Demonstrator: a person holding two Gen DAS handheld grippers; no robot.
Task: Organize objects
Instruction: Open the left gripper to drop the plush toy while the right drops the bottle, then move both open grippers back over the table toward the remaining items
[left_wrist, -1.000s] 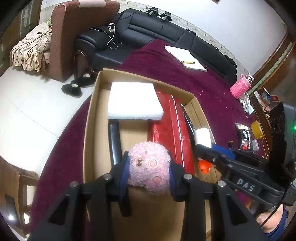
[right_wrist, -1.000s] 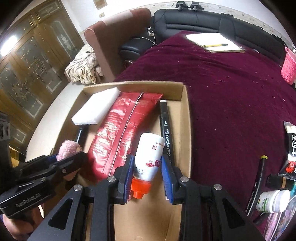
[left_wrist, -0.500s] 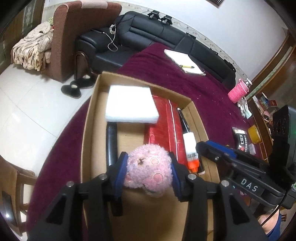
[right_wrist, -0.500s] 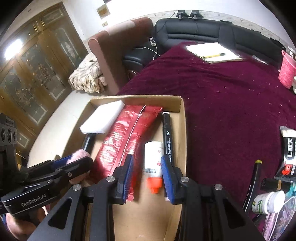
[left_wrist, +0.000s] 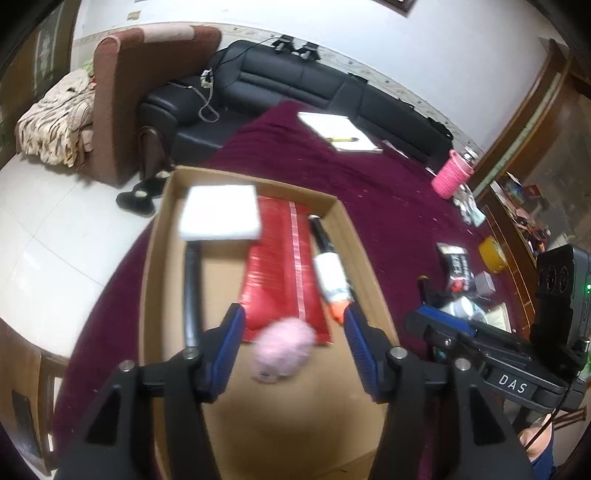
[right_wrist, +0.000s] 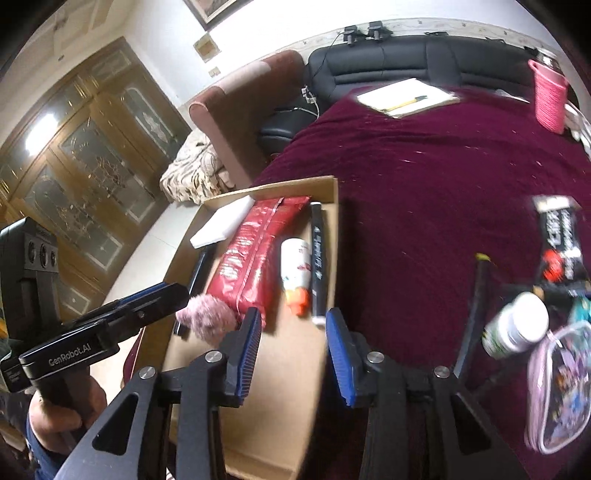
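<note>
Cardboard box (left_wrist: 159, 258) sits on the maroon tablecloth (left_wrist: 388, 192) and already holds most of what I am sorting: a white foam block (left_wrist: 219, 214) at the far end, a red foil pouch (left_wrist: 284, 266) lying lengthwise beside it, a black tube (left_wrist: 192, 291) along the left wall, and a white bottle with an orange cap (left_wrist: 330, 280) lying next to a black marker (right_wrist: 318, 258) by the right wall. My left gripper (left_wrist: 293, 328) hangs over the near half of the box; its jaws have just been opening and now stand apart, and the pink plush ball (left_wrist: 284, 349) lies on the box floor between them, touching neither blue pad, its far side against the near end of the pouch. My right gripper (right_wrist: 293, 341) hovers above the near right wall of the box; its jaws have just been opening too, and nothing is between them, the bottle lying free just beyond the tips. Outside the box, on the cloth to the right, I see a white pill jar (right_wrist: 517, 325), a clear pouch with a printed pattern (right_wrist: 557, 387), a black sachet (right_wrist: 561, 236) and a second black marker with a yellow tip (right_wrist: 476, 295). A notepad with a pen (right_wrist: 406, 96) and a pink knitted holder (right_wrist: 550, 99) lie at the far end of the table.
</note>
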